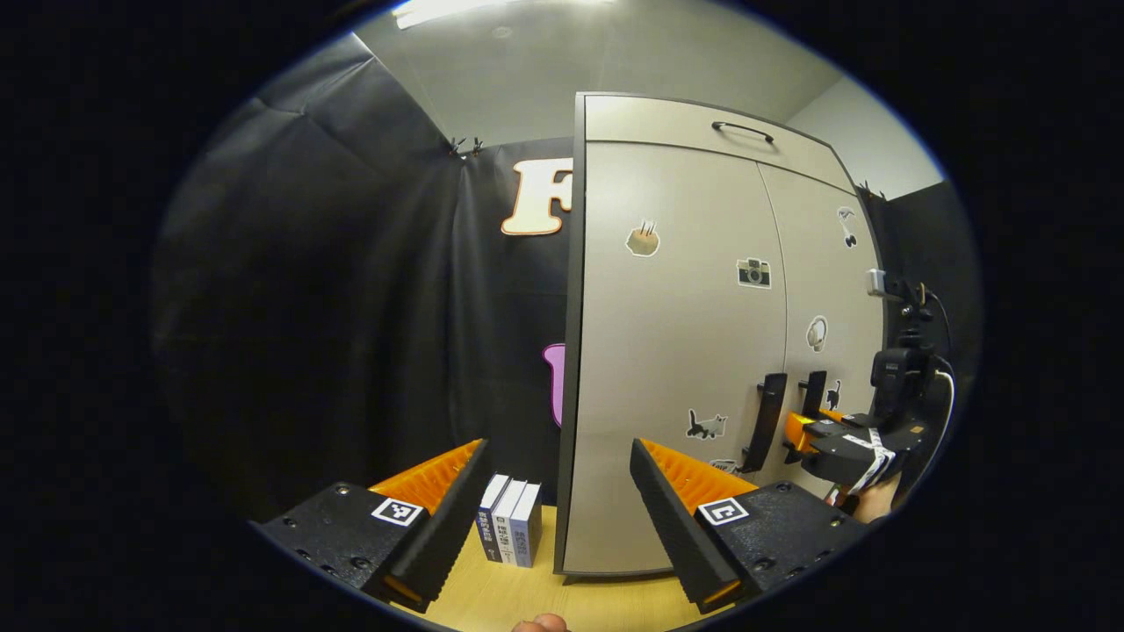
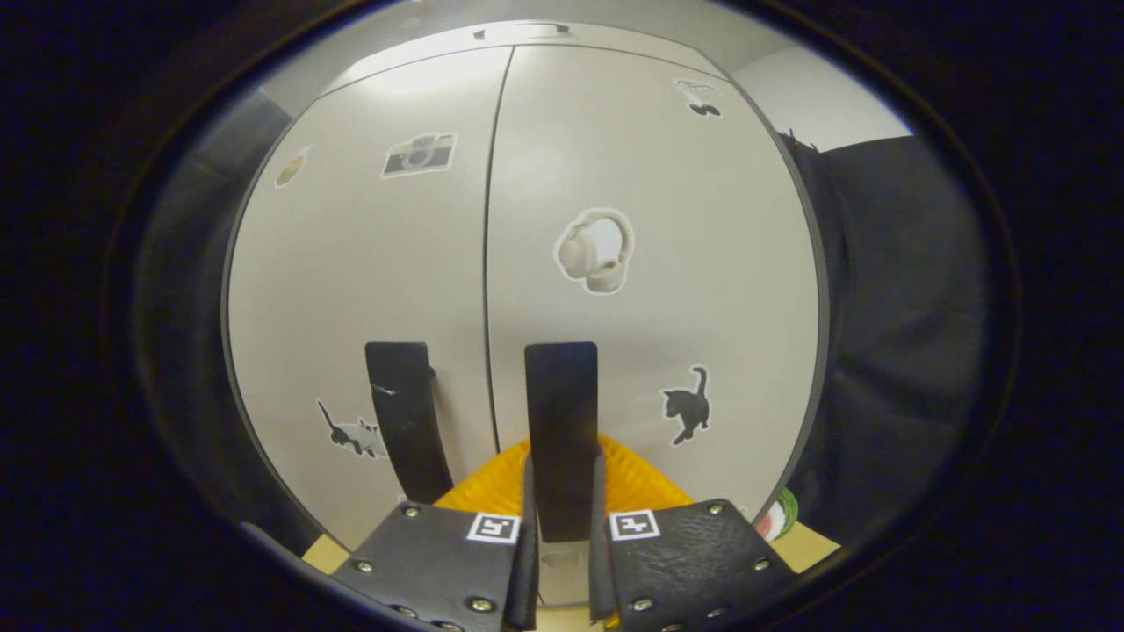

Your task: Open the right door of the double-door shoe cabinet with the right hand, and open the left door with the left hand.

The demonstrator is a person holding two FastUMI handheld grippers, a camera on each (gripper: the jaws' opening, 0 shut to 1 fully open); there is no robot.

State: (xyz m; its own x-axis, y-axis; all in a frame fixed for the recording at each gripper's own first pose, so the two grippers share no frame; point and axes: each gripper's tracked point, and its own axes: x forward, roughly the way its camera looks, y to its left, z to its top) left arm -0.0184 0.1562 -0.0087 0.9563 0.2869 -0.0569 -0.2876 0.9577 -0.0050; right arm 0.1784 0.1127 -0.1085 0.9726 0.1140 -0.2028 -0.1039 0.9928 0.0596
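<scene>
Left gripper view: the left gripper (image 1: 558, 500) sits at the bottom of the frame with its jaws spread wide and nothing between them. Beyond the gap, three small boxes (image 1: 510, 532) stand upright side by side on the wooden worktop (image 1: 492, 601), just left of the shoe cabinet (image 1: 575, 351). The cabinet fills the centre and right of the frame; both doors lie flush and closed. The left door (image 1: 667, 351) carries a camera sticker (image 1: 753, 273) and a cat sticker (image 1: 706, 426); the left door handle (image 1: 766, 421) and the right door handle (image 1: 812, 395) stand upright either side of the central seam. A drawer front with a bar handle (image 1: 743, 131) runs across the top. At the right edge, the right gripper (image 1: 803, 434) reaches the right door handle, with a hand (image 1: 874, 502) below it.

Right gripper view: the right gripper (image 2: 562, 527) rises from the bottom centre, its jaws nearly closed and pressing on both sides of the right door handle (image 2: 562, 421). The right door (image 2: 667, 290) bears a headphone sticker (image 2: 595, 250) and a black cat sticker (image 2: 688, 406). The left door handle (image 2: 406, 421) hangs free at lower left of the seam, on the left door (image 2: 369, 263).
</scene>
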